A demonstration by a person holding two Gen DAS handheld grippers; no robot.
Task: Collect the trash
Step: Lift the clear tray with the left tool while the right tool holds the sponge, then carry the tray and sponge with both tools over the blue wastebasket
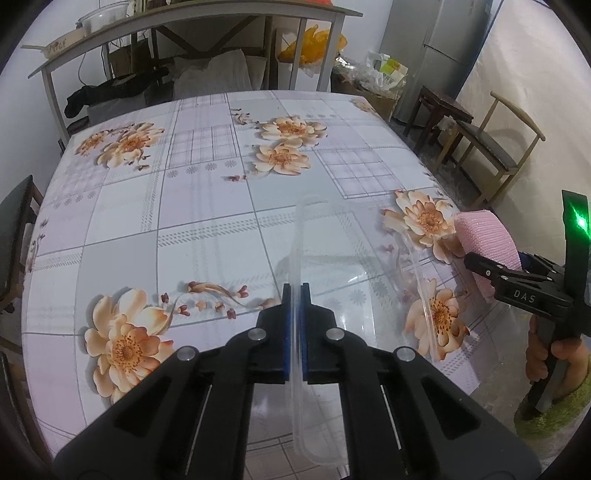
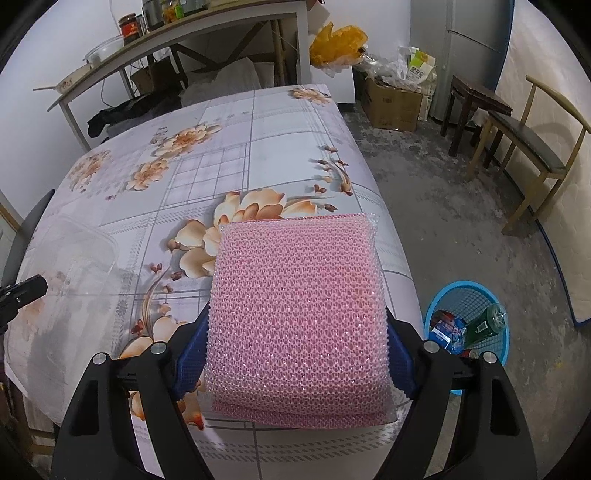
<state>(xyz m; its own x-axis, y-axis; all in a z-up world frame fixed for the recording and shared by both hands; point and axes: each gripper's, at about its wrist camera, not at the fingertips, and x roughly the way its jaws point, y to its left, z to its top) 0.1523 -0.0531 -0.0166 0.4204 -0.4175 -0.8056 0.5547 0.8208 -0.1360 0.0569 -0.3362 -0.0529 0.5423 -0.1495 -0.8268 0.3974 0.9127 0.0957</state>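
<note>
My left gripper (image 1: pixel 295 295) is shut on the thin wall of a clear plastic container (image 1: pixel 354 266), which rests on the flowered tablecloth (image 1: pixel 166 221) near the table's front right. The same container (image 2: pixel 74 251) shows faintly at the left of the right wrist view, with the left gripper's tip (image 2: pixel 26 291) beside it. My right gripper (image 2: pixel 297 332) is shut on a pink mesh scouring pad (image 2: pixel 299 314) held flat above the table's right edge. In the left wrist view the pad (image 1: pixel 487 243) and the right gripper (image 1: pixel 491 269) are at the far right, with a hand on the handle.
A blue mesh waste basket (image 2: pixel 465 286) stands on the floor right of the table, holding a green bottle (image 2: pixel 487 325) and wrappers. Wooden chairs (image 2: pixel 532 147) and a dark stool (image 2: pixel 476 107) line the right wall. A shelf table (image 1: pixel 184 26) and boxes stand behind.
</note>
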